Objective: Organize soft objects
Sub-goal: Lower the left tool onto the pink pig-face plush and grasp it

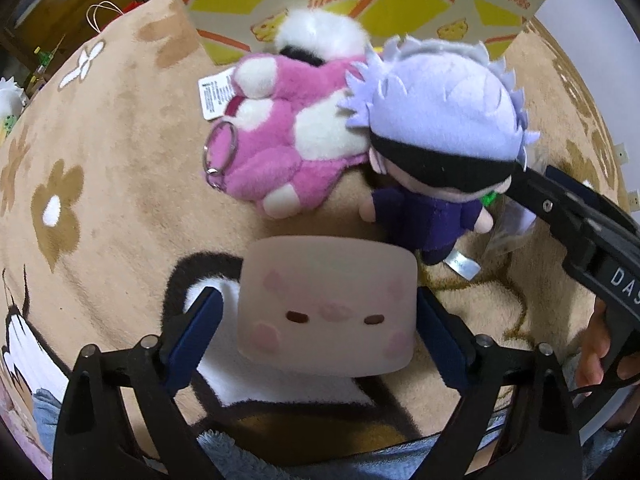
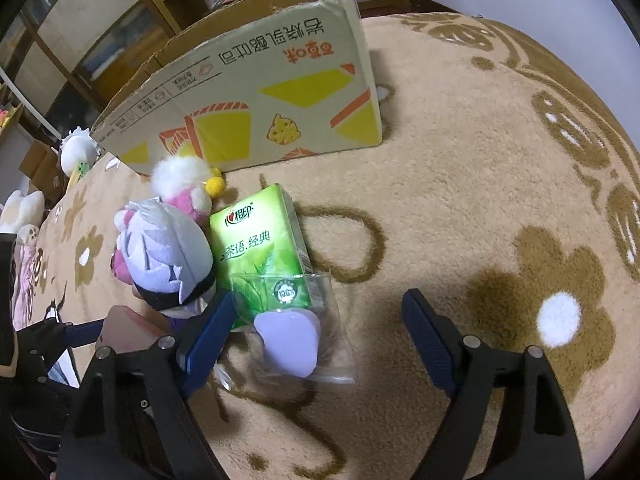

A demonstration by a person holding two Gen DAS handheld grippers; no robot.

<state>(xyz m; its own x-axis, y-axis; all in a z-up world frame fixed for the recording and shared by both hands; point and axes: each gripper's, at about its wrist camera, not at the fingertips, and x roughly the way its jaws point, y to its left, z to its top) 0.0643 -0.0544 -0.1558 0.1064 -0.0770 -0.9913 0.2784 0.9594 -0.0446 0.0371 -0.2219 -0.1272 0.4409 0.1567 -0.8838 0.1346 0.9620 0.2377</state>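
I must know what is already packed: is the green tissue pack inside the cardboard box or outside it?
Outside. The green tissue pack lies on the carpet in front of the cardboard box.

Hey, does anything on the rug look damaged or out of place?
The cardboard box has a torn, crumpled top corner, and its print reads upside down. The green tissue pack sits among plush toys, partly under a clear bag.

The left tongs (image 1: 327, 322) point straight down, blue pads wide apart on either side of a pale cube without pressing it. The right tongs (image 2: 320, 330) tilt steeply downward, also spread wide, nothing gripped. A hand (image 1: 600, 354) grips the right tongs' black handle.
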